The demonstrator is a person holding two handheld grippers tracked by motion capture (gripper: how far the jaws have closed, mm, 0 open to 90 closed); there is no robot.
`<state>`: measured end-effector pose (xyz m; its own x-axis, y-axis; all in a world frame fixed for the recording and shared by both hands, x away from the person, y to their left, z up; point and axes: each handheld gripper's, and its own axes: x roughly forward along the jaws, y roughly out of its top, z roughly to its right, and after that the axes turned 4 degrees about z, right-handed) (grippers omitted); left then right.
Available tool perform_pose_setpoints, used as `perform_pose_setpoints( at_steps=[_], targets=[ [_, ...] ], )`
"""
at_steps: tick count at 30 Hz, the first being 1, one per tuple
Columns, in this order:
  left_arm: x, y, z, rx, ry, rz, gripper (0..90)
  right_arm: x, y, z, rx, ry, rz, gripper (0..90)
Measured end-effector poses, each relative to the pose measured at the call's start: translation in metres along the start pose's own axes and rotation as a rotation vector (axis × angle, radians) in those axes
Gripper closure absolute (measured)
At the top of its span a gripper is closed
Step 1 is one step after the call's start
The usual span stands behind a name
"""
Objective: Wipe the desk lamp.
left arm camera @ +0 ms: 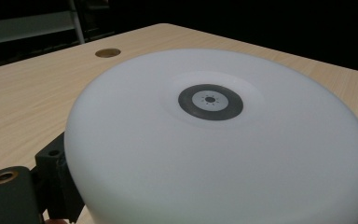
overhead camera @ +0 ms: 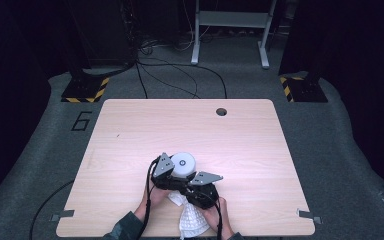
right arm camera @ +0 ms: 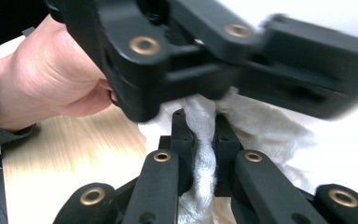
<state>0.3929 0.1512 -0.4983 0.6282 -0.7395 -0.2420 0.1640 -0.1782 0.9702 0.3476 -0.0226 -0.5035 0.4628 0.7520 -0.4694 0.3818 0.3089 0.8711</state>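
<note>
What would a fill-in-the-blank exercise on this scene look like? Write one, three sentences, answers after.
1. The right gripper has its jaws shut on a white ____.
2. The left gripper holds a round white object whose top bears a dark ____ at its middle.
3. Near its far edge, the wooden table has one round ____.

Missing words: cloth; ring; hole

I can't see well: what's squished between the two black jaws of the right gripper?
A bunched white cloth sits pinched between the right gripper's jaws, shown in the right gripper view. Just beyond it is the left gripper.
</note>
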Motion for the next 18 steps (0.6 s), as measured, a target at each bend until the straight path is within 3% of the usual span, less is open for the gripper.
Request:
perform_pose_setpoints(
  at_steps=[7, 13, 18],
  targets=[
    [0.0, 0.0, 0.0, 0.003, -0.002, -0.001, 8.3, -0.018, -0.004, 0.012, 0.041, -0.043, 0.015, 83.2],
    [0.001, 0.0, -0.001, 0.001, -0.002, 0.001, 8.3, -0.022, -0.007, 0.024, 0.072, -0.086, 0.034, 83.1],
    [0.001, 0.0, -0.001, 0.001, -0.001, 0.001, 8.3, -0.018, -0.012, 0.039, 0.112, -0.12, -0.013, 82.8]
  ],
)
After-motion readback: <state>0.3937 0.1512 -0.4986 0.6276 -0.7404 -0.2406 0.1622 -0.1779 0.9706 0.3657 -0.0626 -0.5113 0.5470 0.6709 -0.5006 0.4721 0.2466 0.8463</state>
